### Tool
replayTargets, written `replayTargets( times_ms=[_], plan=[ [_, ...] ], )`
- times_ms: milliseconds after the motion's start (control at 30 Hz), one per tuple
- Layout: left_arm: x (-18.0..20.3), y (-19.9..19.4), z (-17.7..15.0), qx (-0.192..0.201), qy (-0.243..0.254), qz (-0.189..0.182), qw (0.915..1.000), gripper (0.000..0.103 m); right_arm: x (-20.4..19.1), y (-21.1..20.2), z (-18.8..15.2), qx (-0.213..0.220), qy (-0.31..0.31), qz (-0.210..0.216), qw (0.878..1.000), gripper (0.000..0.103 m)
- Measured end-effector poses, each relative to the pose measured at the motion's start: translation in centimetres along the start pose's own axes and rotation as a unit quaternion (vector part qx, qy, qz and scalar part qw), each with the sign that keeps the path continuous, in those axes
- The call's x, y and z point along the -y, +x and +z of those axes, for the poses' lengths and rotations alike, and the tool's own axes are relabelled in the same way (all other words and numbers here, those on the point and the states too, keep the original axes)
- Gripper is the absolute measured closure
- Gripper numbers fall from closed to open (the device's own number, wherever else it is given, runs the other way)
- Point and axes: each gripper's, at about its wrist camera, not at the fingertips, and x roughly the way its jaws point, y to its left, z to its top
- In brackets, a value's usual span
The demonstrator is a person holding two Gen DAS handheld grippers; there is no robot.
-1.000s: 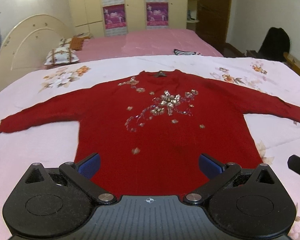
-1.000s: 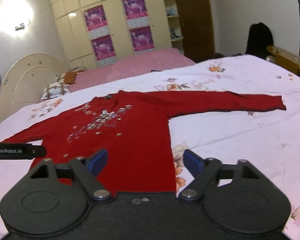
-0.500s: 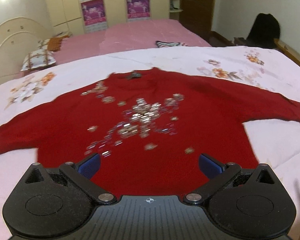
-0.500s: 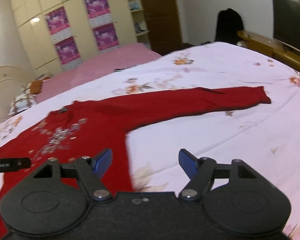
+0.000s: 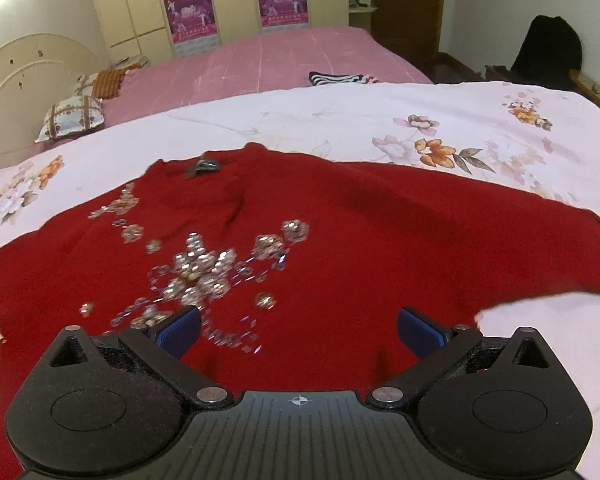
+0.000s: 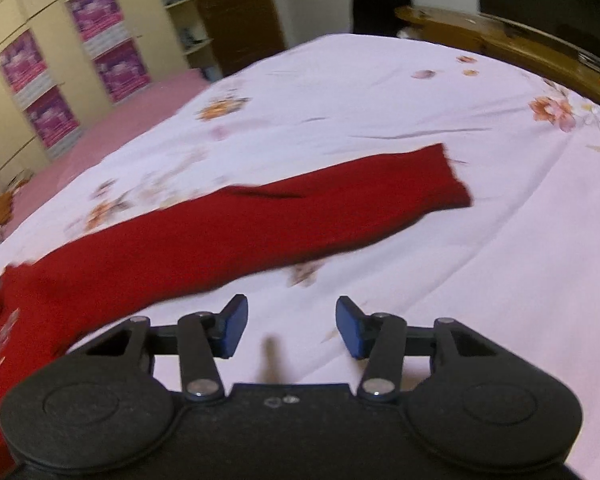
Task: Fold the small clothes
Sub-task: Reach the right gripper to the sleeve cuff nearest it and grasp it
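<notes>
A red sweater [image 5: 340,240] with silver sequin decoration [image 5: 204,272] lies flat, front up, on a floral white bedsheet [image 5: 340,128]. My left gripper [image 5: 298,330] is open and empty, low over the sweater's chest. In the right wrist view the sweater's right sleeve [image 6: 300,216] stretches out across the sheet to its cuff [image 6: 448,176]. My right gripper [image 6: 291,328] is open and empty over bare sheet, just short of the sleeve.
A second bed with a pink cover [image 5: 280,56] and pillows [image 5: 70,118] lies behind. A striped cloth [image 5: 340,78] sits at its edge. A wooden footboard [image 6: 520,48] borders the bed on the right. Wardrobes [image 5: 160,0] line the far wall.
Both grippers have moved forward. The left has come in over the sweater's chest. The right has swung right, away from the body, toward the right sleeve. Both stayed open.
</notes>
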Motion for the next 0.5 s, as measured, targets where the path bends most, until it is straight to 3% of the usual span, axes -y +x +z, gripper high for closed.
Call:
replayTargets(
  times_ms=[233, 500],
  plan=[
    [0.6, 1.9, 0.3, -0.012, 0.002, 0.012, 0.9999, 0.0, 3.6, 3.4, 2.0, -0.006, 0.045, -0.005, 0.999, 0.068],
    [-1.0, 2.6, 0.6, -0.018, -0.002, 0.024, 0.9996, 0.0, 6.7, 4.8, 3.5, 0.029, 0.146, 0.016, 0.989, 0.076]
  ],
)
